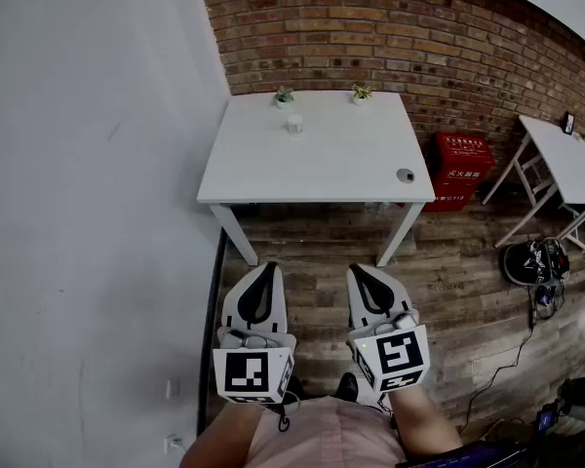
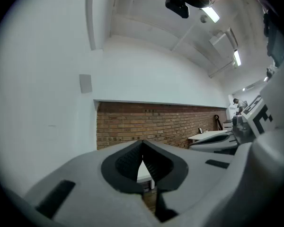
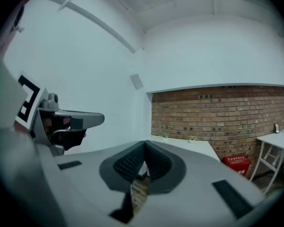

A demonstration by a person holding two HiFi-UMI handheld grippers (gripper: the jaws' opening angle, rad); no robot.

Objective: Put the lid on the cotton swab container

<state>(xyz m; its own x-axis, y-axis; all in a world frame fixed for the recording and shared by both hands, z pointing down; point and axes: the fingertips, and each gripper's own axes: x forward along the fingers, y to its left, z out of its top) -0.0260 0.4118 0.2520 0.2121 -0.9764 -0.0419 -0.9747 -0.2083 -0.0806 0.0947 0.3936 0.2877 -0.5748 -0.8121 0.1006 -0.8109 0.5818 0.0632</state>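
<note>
Both pairs of jaws are pressed together with nothing between them: in the left gripper view the left gripper (image 2: 142,143) shows its ribbed pads meeting at the tip, and in the right gripper view the right gripper (image 3: 145,144) is closed the same way. From the head view the two grippers sit side by side, held low and close to the person's body above the wooden floor (image 1: 468,291), the left gripper (image 1: 269,265) and the right gripper (image 1: 358,268) both pointing toward the white table (image 1: 312,164), which stands well apart from them against the brick wall (image 1: 448,37). On that table the small white container (image 1: 293,123) stands upright toward the far side, left of centre, roughly ahead of the left gripper's jaws. The small round lid (image 1: 405,175) lies apart from it near the table's front right corner, ahead of and a little right of the right gripper's jaws. Neither gripper touches either one. Two little potted plants (image 1: 284,97) stand at the table's far edge, a red box (image 1: 458,169) sits on the floor at the table's right, and a second white table (image 1: 565,159) stands farther right.
</note>
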